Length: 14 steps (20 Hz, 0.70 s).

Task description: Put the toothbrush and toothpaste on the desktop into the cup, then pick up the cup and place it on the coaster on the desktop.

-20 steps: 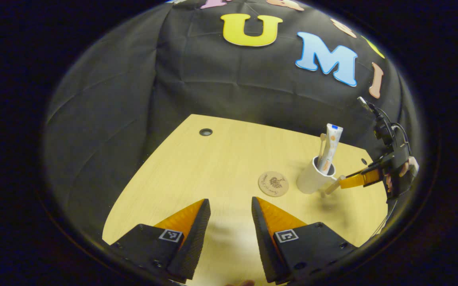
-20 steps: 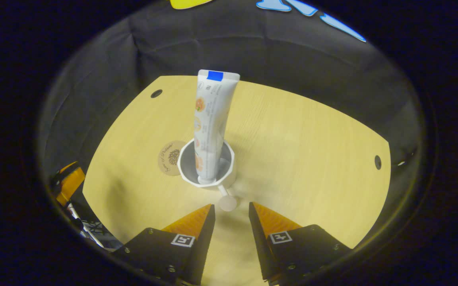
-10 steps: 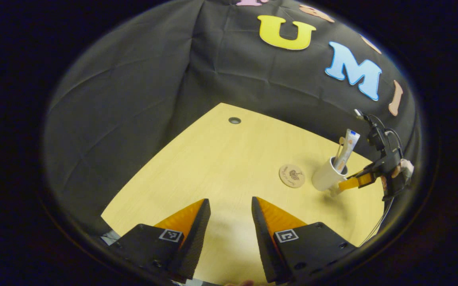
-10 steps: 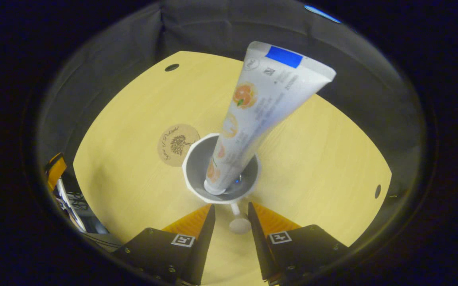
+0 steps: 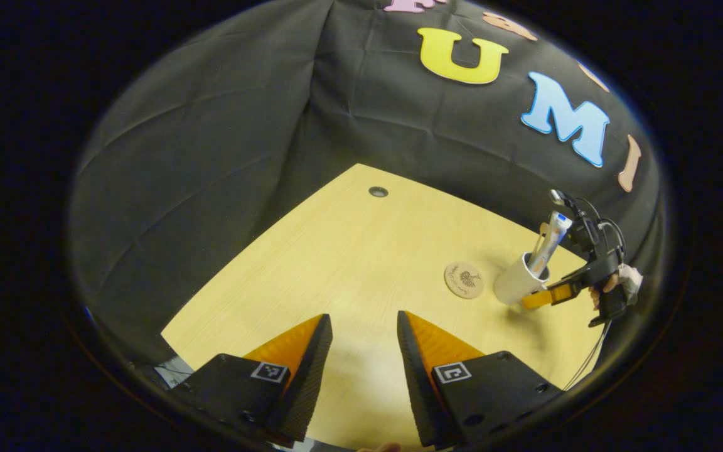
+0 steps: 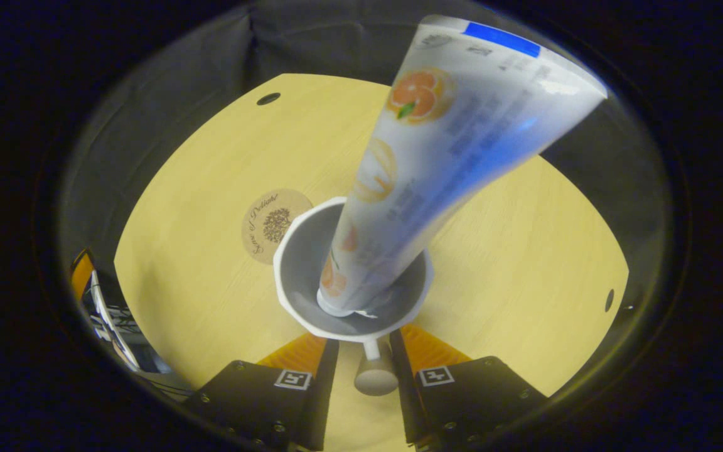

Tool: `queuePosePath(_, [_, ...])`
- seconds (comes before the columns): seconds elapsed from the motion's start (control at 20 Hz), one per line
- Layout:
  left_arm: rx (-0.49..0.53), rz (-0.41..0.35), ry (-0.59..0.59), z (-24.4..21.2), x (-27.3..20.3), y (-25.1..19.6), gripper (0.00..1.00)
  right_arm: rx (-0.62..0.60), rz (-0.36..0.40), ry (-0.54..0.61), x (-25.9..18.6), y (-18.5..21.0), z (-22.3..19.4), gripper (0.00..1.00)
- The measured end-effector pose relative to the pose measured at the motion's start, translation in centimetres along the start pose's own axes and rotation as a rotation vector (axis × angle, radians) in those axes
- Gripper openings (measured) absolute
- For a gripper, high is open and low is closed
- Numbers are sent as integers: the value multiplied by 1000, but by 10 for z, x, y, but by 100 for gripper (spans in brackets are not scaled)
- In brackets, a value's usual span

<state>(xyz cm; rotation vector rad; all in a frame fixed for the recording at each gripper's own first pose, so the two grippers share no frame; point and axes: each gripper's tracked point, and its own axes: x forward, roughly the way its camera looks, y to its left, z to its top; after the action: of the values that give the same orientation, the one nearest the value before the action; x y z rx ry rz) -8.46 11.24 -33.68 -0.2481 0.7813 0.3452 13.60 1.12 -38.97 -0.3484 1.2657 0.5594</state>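
the cup (image 6: 352,282), white with a faceted rim, stands near the desktop's (image 6: 512,263) right edge just beside the round coaster (image 6: 272,225), holding the toothpaste (image 6: 437,157); the toothbrush is hard to make out. the right gripper (image 6: 364,351) straddles its knobbed handle (image 6: 374,376), contact unclear. the left gripper (image 5: 364,339) hangs parted, holding nothing.

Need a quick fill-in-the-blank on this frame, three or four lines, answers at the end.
1. The toothpaste stands tilted inside the white ____.
2. The round coaster lies on the ____, beside the cup, with nothing on it.
3. The cup's handle sits between the fingers of the ____ gripper.
4. The left gripper hangs over the desktop with its jaws ____.

Answers: cup; desktop; right; open
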Motion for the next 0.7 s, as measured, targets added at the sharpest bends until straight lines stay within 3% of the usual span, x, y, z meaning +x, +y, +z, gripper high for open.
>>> queuePosePath(0.05, [4, 3, 0, 0, 0, 0, 70, 17, -4, -11, 2, 1, -2, 47])
queuePosePath(0.1, [7, 8, -4, 1, -2, 1, 70, 32, -6, -29, 1, 2, 2, 26])
queuePosePath(0.2, [5, 6, -9, 3, -5, 0, 70, 30, -13, -48, 3, 3, 3, 30])
queuePosePath(0.35, [-1, 16, -10, 1, -6, 2, 70, 32, -19, -79, 3, 6, 6, 24])
queuePosePath(0.4, [-6, 17, -10, 1, -7, 2, 70, 48, -16, -85, 3, 8, 6, 28])
queuePosePath(0.45, [-9, 18, -11, 2, -8, 3, 70, 62, -16, -94, 3, 9, 7, 24])
queuePosePath(0.7, [-20, 29, -8, 1, -9, 7, 70, 91, -30, -118, 2, 13, 6, 23])
